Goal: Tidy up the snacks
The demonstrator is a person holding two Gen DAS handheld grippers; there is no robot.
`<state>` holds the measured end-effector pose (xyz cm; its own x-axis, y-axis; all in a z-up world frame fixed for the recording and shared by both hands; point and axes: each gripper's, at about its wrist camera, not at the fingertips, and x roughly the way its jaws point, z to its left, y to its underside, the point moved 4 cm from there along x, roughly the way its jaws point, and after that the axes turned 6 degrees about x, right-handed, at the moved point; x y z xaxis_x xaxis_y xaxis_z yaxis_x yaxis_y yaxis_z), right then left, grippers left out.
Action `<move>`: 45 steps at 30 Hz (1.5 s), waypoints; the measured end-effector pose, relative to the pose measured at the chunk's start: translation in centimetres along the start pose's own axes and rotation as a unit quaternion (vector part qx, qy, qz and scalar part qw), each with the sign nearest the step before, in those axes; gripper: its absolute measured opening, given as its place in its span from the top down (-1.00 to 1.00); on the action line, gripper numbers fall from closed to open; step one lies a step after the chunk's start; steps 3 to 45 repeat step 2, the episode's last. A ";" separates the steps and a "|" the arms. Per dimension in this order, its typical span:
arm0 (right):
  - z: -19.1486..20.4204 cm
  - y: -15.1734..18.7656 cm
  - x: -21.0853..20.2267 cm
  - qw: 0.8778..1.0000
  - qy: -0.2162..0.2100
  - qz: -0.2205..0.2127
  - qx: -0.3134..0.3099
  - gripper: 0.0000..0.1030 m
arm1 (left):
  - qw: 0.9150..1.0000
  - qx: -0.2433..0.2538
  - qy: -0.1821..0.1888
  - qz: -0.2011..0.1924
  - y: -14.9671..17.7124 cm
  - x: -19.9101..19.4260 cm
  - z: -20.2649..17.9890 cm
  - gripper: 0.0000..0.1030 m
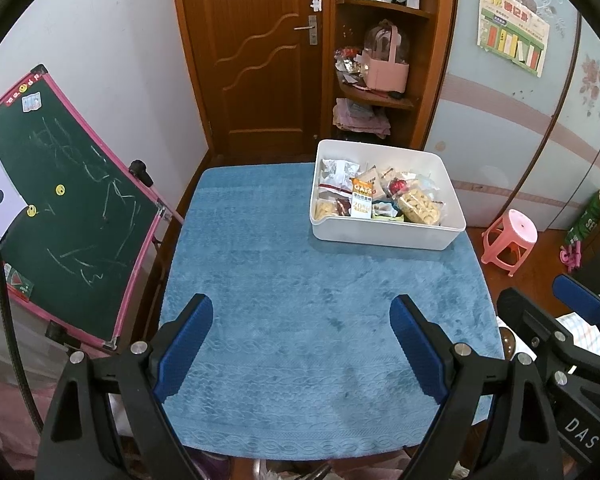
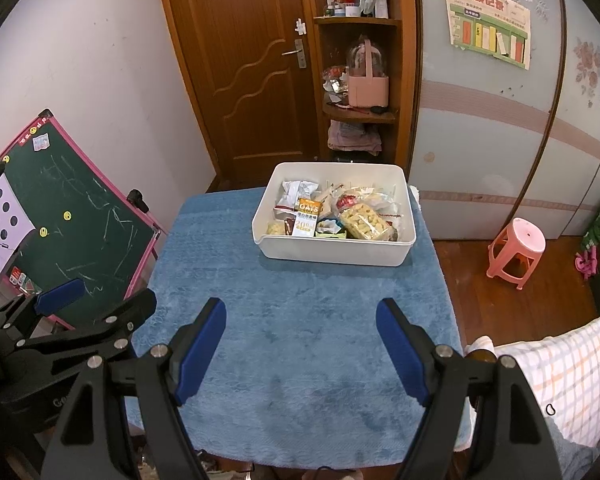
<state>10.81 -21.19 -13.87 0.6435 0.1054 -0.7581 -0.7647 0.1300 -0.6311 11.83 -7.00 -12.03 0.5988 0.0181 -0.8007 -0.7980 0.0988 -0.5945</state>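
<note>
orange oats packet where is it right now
The orange oats packet sits inside the white bin at the table's far right, left of the clear bag of yellow puffs.

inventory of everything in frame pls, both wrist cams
bin: 1, white, far right on the table
snack packets: several, mixed colours, all in the bin
table cover: 1, blue, over the table
chalkboard: 1, green with pink frame, left of the table
stool: 1, pink, floor at right
door: 1, brown, shut, behind the table
basket: 1, pink, on corner shelf
left gripper: 1, black with blue fingers, open, empty
right gripper: 1, same, open, empty
</note>
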 end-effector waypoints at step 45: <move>0.0 0.0 0.1 1.000 0.000 0.000 0.000 -0.52 | 1.000 0.000 0.000 0.001 0.0 0.0 0.0 -0.74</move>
